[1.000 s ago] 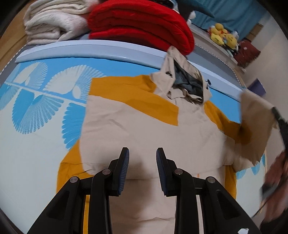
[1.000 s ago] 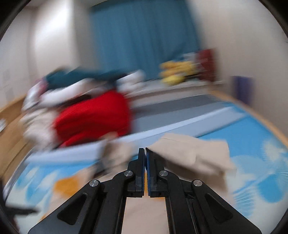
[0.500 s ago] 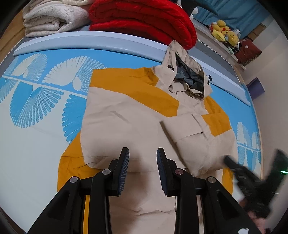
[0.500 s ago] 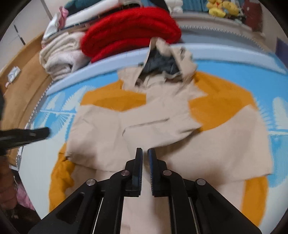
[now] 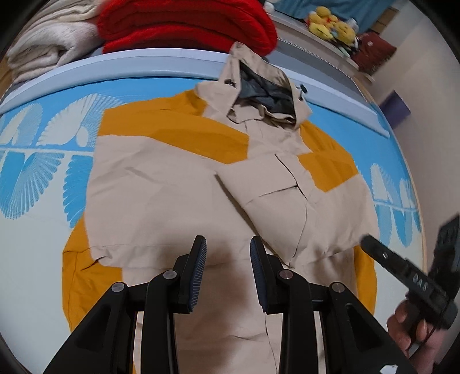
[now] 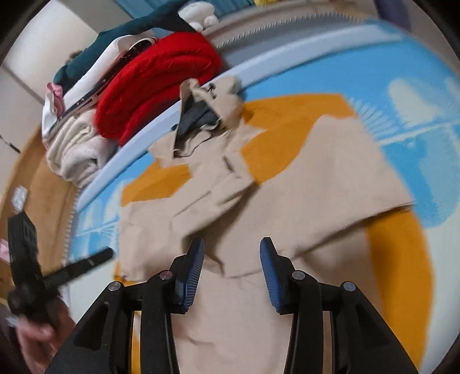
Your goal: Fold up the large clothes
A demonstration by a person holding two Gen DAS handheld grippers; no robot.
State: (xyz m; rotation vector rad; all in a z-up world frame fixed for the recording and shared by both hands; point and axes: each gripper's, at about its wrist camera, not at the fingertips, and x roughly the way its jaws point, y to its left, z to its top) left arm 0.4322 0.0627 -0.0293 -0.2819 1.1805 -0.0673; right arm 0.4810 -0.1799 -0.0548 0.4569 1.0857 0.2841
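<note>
A beige and orange hooded jacket lies flat on a blue and white patterned mat, hood toward the far edge. One sleeve is folded across its chest. My left gripper is open and empty above the jacket's lower body. My right gripper is open and empty above the same area; the jacket fills that view. The right gripper shows at the right of the left wrist view, and the left gripper shows at the left of the right wrist view.
A pile of folded clothes, a red knit and a cream one, lies behind the mat's pale blue rim. Yellow plush toys sit far back right. A wooden floor lies beside the mat.
The right gripper carried the sleeve over the jacket's chest, let it go and opened, then drew back toward the hem. The left gripper stayed open, nearly still.
</note>
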